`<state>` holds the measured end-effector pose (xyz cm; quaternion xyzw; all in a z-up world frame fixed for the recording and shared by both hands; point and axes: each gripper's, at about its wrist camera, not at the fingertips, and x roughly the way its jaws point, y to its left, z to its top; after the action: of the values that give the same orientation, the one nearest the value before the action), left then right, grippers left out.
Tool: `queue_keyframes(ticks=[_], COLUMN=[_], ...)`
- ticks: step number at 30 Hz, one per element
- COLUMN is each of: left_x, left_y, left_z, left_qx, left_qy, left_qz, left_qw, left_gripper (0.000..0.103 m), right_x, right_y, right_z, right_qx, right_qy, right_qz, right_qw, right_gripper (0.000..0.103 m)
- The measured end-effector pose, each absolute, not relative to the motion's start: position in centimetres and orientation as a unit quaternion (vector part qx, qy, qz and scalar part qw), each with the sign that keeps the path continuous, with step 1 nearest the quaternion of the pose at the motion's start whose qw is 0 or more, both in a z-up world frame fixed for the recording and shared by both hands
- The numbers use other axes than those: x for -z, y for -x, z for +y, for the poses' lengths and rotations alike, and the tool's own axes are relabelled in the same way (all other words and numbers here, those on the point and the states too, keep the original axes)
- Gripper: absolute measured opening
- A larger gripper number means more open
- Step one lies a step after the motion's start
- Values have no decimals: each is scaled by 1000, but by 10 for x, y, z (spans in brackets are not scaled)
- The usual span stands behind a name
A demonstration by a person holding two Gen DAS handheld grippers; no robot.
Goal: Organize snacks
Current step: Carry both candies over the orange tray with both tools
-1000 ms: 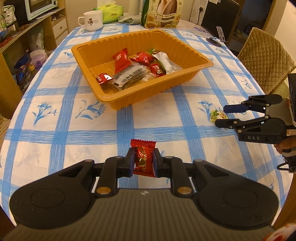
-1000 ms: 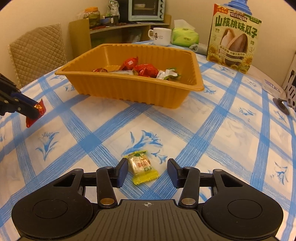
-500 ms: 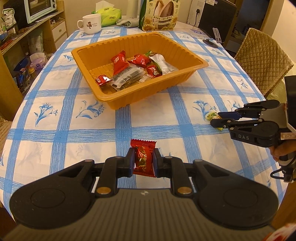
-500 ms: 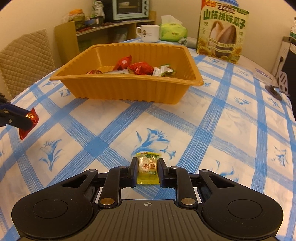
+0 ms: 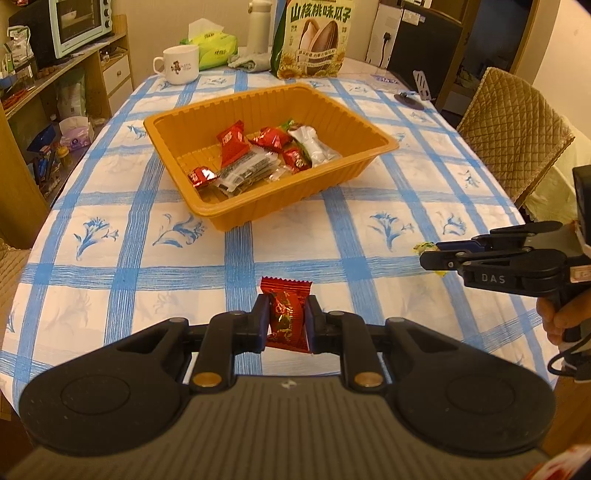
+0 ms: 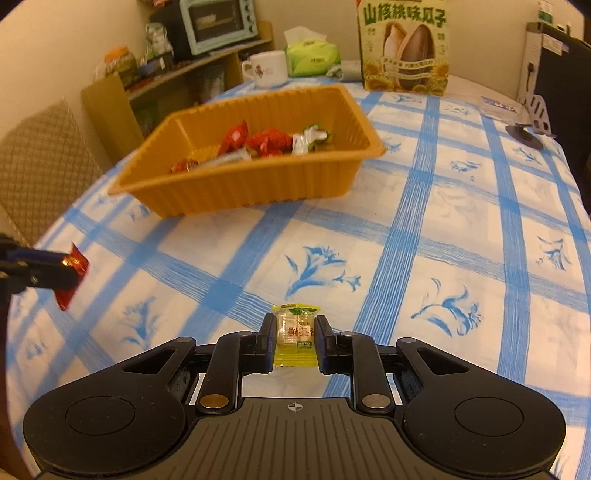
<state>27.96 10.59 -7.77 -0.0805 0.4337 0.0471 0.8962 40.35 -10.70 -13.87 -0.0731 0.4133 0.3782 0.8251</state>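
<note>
My left gripper [image 5: 286, 319] is shut on a red wrapped candy [image 5: 286, 314], held above the checked tablecloth in front of the orange tray [image 5: 229, 218]. The tray holds several red, clear and white wrapped snacks [image 5: 258, 155]. My right gripper [image 6: 294, 338] is shut on a yellow-green wrapped candy [image 6: 295, 334], lifted off the cloth. In the left wrist view the right gripper [image 5: 428, 253] shows at the right edge with the yellow candy [image 5: 424, 246] at its tips. In the right wrist view the left gripper [image 6: 70, 266] with the red candy [image 6: 72, 277] sits at the left edge.
At the table's far end stand a sunflower seed bag [image 5: 314, 37], a white mug [image 5: 179, 64], a green tissue pack [image 5: 216, 50] and a white bottle [image 5: 260, 26]. A quilted chair [image 5: 513, 122] is on the right, shelves with a toaster oven [image 5: 77, 22] on the left.
The right gripper closed on the yellow candy, lifted it off the cloth and rolled. The left gripper rose slightly with the red candy still in it.
</note>
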Motion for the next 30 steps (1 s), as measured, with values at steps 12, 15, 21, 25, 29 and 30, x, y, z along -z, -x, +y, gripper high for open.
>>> queue_keyframes(ticks=[12,15,21,25,29,30], left_x=[41,32,15,9,3,3], left_y=[-262,-258,-249,-247,-250,-252], left_z=[106,109,118,125,136,140], left_qx=[-36,-35,-27,-22,-22,-22], left_qy=[82,84,90,92,93,93], left_qz=[400,392,372,362,354,353], left_qw=[912,915,924,927,930,931], left_gripper=[18,18,18,18,18,18], right_x=[80,68,48,38,32,32], right_y=[-373,-368,-358,-355,-355,-355], right_z=[-112,-110,-101,-92,-83,-81], right_qx=[-392,-395,-399,-402,-399,-399], right_qy=[3,-1,-5,-7,-3,-2], right_qz=[374,365,348,337,333,332], right_qw=[841,843,848,851,854,855], right_gripper=[22,22,22,22,22,22])
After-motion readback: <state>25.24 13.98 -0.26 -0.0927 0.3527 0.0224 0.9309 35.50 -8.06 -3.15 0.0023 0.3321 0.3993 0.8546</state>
